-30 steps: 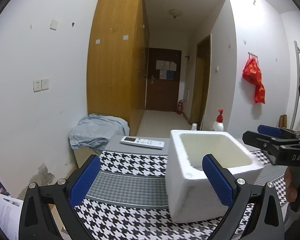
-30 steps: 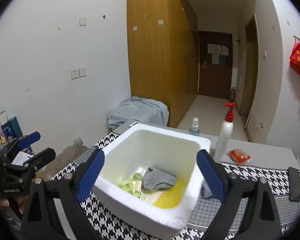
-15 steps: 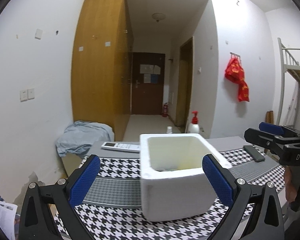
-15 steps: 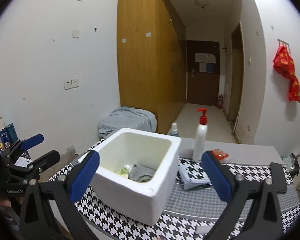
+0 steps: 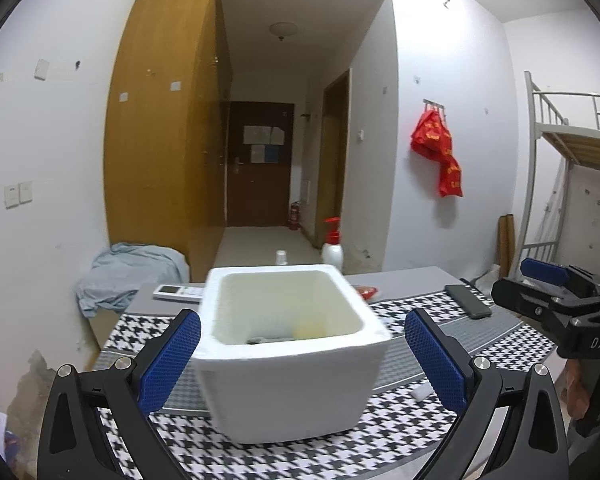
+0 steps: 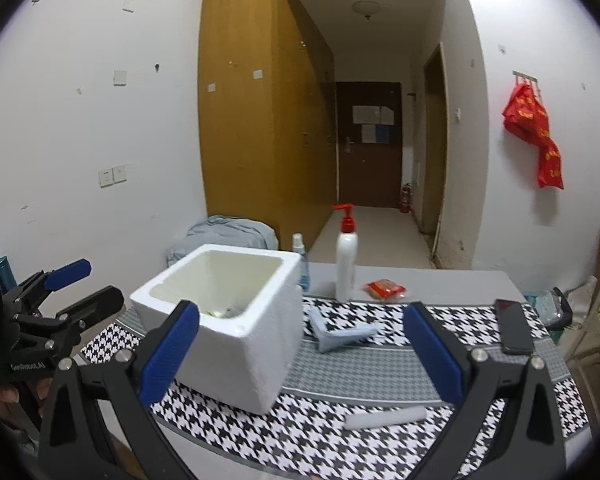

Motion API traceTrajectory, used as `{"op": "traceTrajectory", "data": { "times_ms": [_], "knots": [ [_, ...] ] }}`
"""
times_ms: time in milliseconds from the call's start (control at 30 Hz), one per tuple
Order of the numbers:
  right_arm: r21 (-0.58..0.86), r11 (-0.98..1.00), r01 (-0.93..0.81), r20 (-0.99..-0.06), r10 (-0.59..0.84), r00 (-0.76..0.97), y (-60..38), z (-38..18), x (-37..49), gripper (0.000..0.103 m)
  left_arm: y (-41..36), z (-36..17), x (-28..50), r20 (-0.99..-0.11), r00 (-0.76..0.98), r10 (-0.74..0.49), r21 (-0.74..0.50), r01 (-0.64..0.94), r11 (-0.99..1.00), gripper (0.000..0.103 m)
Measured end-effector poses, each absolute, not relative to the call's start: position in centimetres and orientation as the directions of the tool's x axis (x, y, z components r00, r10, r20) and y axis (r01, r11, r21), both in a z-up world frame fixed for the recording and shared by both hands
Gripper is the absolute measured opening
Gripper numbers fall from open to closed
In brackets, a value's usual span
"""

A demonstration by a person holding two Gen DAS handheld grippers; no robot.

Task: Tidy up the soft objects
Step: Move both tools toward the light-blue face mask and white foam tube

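Both spread wide, empty: left gripper (image 5: pixel 302 354) level before the square white foam box (image 6: pixel 224 320); right gripper (image 6: pixel 300 354) right of it. Blue textured pads (image 6: pixel 171 354). Soft grey cloth (image 6: pixel 342 336), white foam strip (image 6: pixel 384 418) right of box on houndstooth mat (image 6: pixel 360 376).

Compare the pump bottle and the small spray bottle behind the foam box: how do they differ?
The pump bottle is opaque white with a red pump head; the spray bottle is clear bluish with a pale cap. The pump bottle is taller and in full view; the spray bottle is shorter and partly hidden by the foam box. Both stand upright on the bare grey table, beyond the houndstooth cloth.
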State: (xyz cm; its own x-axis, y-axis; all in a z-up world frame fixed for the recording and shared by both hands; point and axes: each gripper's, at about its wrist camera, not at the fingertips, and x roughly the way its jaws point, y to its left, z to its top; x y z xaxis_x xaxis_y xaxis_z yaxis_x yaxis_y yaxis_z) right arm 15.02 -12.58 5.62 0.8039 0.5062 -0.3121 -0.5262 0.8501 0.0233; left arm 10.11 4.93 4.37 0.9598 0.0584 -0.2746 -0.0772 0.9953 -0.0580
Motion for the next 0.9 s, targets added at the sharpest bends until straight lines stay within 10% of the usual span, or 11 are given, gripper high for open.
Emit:
{"op": "traceTrajectory", "data": {
  "times_ms": [900],
  "knots": [
    [0.011,0.930,-0.369,-0.381,0.345,0.858,-22.6,0.4,15.8,0.103,-4.2,1.9,16.4,-0.371,0.928,-0.015,-0.027,0.005,1.000,0.102]
  ]
}}
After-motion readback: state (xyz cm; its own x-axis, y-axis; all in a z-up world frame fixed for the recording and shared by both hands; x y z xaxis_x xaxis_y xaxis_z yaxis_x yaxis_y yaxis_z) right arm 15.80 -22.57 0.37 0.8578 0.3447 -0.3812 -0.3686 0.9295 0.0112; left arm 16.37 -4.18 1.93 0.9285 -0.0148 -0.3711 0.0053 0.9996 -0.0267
